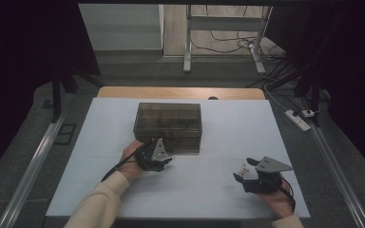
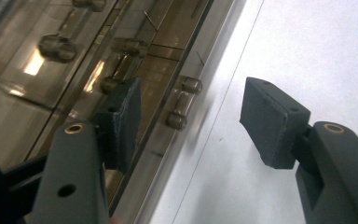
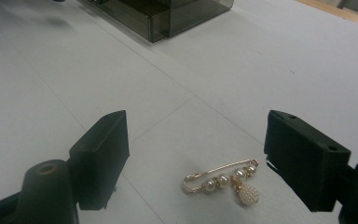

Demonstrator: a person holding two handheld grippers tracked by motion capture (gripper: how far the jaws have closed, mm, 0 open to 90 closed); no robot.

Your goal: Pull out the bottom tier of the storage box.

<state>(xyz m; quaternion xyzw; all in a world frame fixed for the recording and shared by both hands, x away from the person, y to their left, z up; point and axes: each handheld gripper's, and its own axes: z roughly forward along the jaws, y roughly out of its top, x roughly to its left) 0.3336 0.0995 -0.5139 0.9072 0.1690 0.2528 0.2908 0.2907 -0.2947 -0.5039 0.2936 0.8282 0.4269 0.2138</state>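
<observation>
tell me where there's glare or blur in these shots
High view: dim, dark at both sides, box murky. Left gripper view: warm glare streaks on the box, latch soft. Right gripper view: evenly lit, brooch sharp, box corner slightly blurred.

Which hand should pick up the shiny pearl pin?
The right one, probably. Its open tongs already sit on either side of the gold pearl brooch pin on the white table. The left tongs are open at the smoky clear plastic box.
</observation>
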